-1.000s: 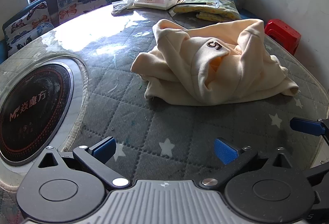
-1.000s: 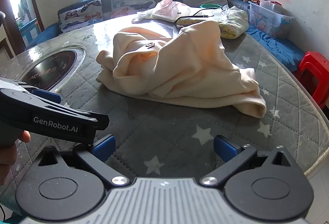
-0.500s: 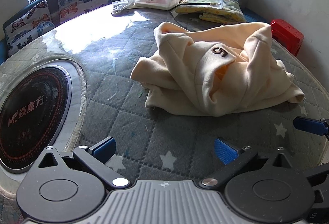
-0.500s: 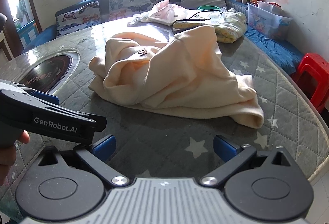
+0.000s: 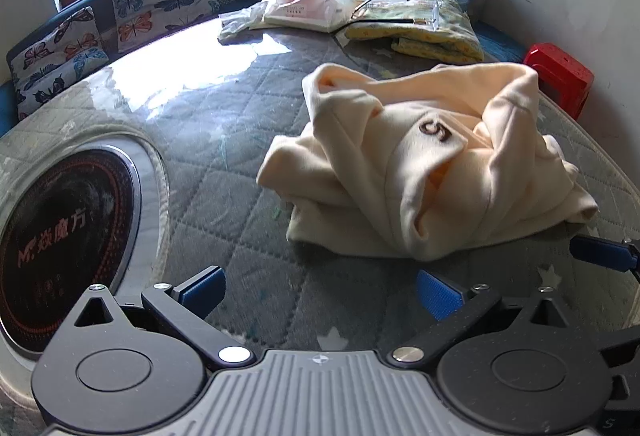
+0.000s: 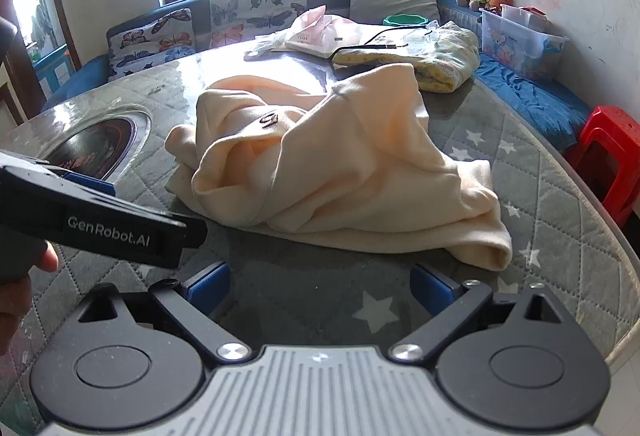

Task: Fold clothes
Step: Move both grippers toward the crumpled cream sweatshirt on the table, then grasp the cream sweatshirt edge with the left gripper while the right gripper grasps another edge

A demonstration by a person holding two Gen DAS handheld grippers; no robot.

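- Right wrist view: "GenRobot.AI" in pale letters along the black body of the left gripper (image 6: 90,182), crossing the left side of the frame.
- Left wrist view: "5" in dark brown on a fold of the cream garment (image 5: 432,164); same mark visible on the cream garment (image 6: 340,164) from the right side.
- Red characters and an "M" logo on the round black cooktop (image 5: 60,240), set into the table (image 5: 224,172); rest of the writing too small to read.
- Clear plastic storage bin (image 6: 524,40) on the bench by the wall, holding small items, unclear which.
- Pink plastic bag (image 5: 308,2) and folded yellow cloth (image 5: 424,26) at the table's far edge.
- Cream garment crumpled in a heap near the middle of the quilted star-print cover, touching neither gripper.
- Left gripper (image 5: 320,292) low over the table just short of the garment, jaws spread wide, nothing between them.
- Right gripper (image 6: 320,290) likewise, jaws spread wide, bare cover between pads and cloth.
- Table edge curving close behind the garment's right end; red stool (image 6: 608,156) beyond it.
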